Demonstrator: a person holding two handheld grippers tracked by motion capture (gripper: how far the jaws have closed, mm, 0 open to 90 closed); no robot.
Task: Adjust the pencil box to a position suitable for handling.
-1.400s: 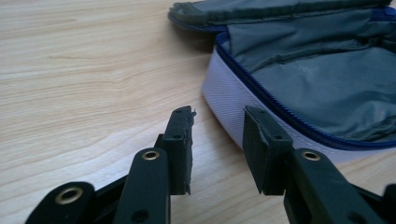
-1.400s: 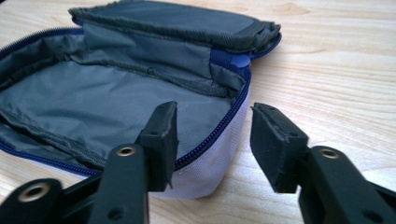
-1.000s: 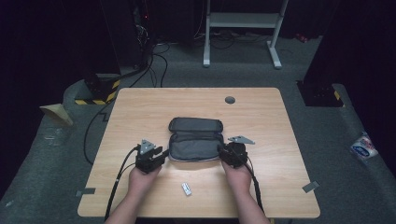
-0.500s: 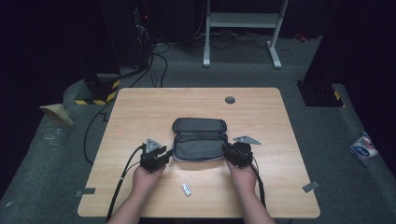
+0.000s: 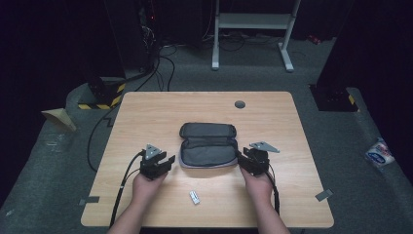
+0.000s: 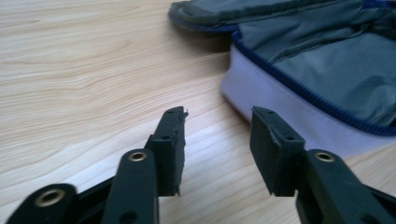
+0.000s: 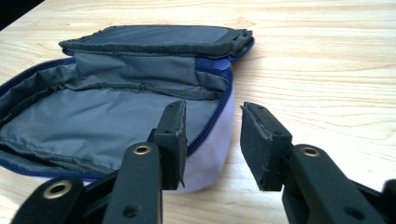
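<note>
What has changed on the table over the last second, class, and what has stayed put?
Both grippers came off the pouch. The left gripper drew back to the pouch's left, the right gripper to its right end; both now stand open and empty. The pouch slid slightly toward the right and lies unzipped as before. The small white item near the front edge stayed put.

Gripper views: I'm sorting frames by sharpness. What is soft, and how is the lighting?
Left gripper view: the jaws' near ends blur, pouch rim fairly sharp. Right gripper view: same blur low down, pouch lining crisp. High view: table evenly lit, surroundings nearly black.
</note>
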